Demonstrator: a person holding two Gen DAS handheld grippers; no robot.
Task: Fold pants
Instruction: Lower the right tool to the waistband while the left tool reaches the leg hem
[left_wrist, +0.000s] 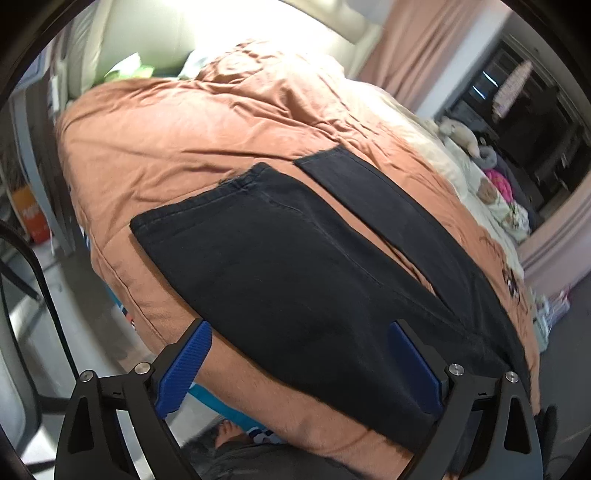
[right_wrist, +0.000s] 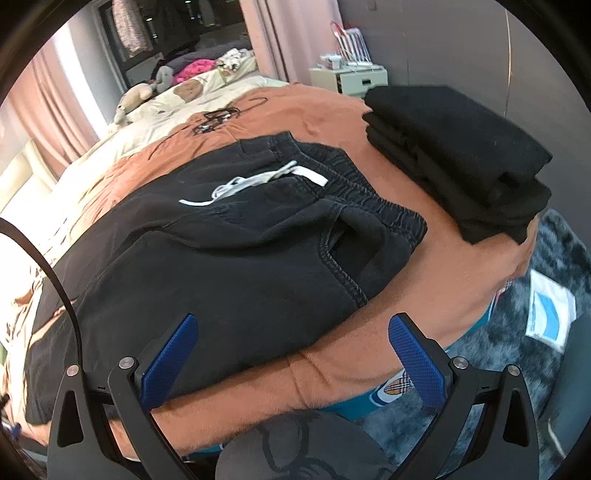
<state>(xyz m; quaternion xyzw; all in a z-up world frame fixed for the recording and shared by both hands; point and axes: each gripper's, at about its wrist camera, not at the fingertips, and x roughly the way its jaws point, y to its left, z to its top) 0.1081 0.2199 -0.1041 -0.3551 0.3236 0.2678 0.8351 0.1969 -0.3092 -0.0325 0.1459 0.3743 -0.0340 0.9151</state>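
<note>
Black pants (left_wrist: 295, 266) lie spread flat on an orange-brown bedcover (left_wrist: 166, 147). The left wrist view shows the two legs, their hems pointing away. The right wrist view shows the waistband end (right_wrist: 258, 229) with a white drawstring (right_wrist: 255, 182) and a side pocket. My left gripper (left_wrist: 301, 350) is open and empty, just above the near leg at the bed's edge. My right gripper (right_wrist: 293, 347) is open and empty, hovering over the hip of the pants and the bedcover's edge (right_wrist: 332, 362).
A stack of folded black clothes (right_wrist: 458, 155) sits on the bed's corner to the right of the waistband. Plush toys (right_wrist: 140, 96) and a cream blanket (right_wrist: 177, 107) lie at the far side. A grey rug (right_wrist: 517, 332) covers the floor below.
</note>
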